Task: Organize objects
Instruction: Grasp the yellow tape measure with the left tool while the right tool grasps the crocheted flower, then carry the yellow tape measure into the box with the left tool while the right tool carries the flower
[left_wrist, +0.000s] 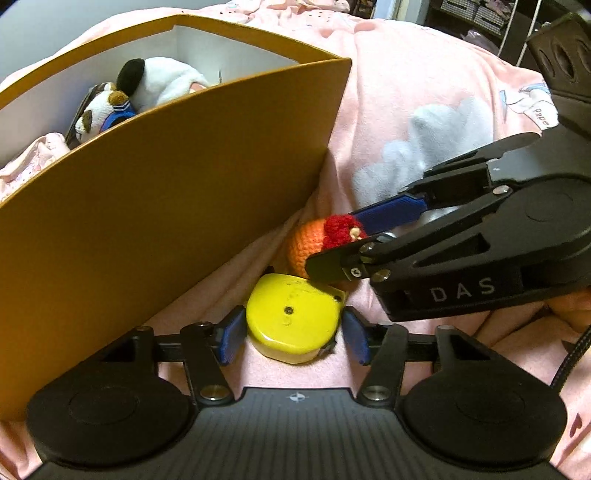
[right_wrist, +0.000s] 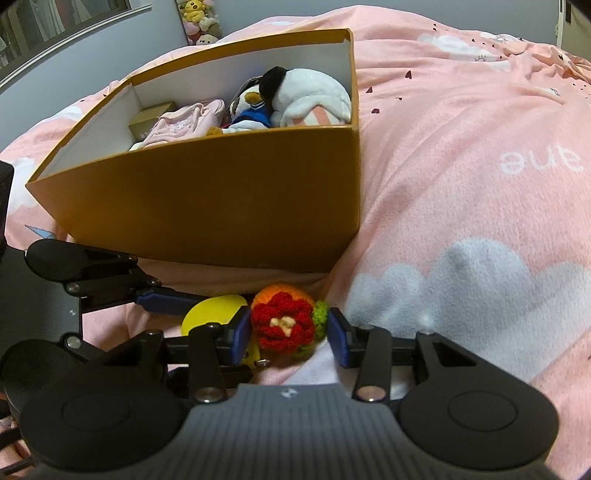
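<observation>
A yellow tape measure lies on the pink bedspread in front of the orange box. My left gripper is open with its blue pads on either side of the tape measure, a small gap at each side. A crocheted orange ball with a red flower lies just beyond it. My right gripper is open around the crocheted ball; the left pad is close to it, the right pad apart. In the left wrist view the right gripper comes in from the right over the ball.
The orange box holds a panda plush, a small dog plush, pink clothing and a small cardboard box. The pink bedspread extends to the right. Shelving stands behind the bed.
</observation>
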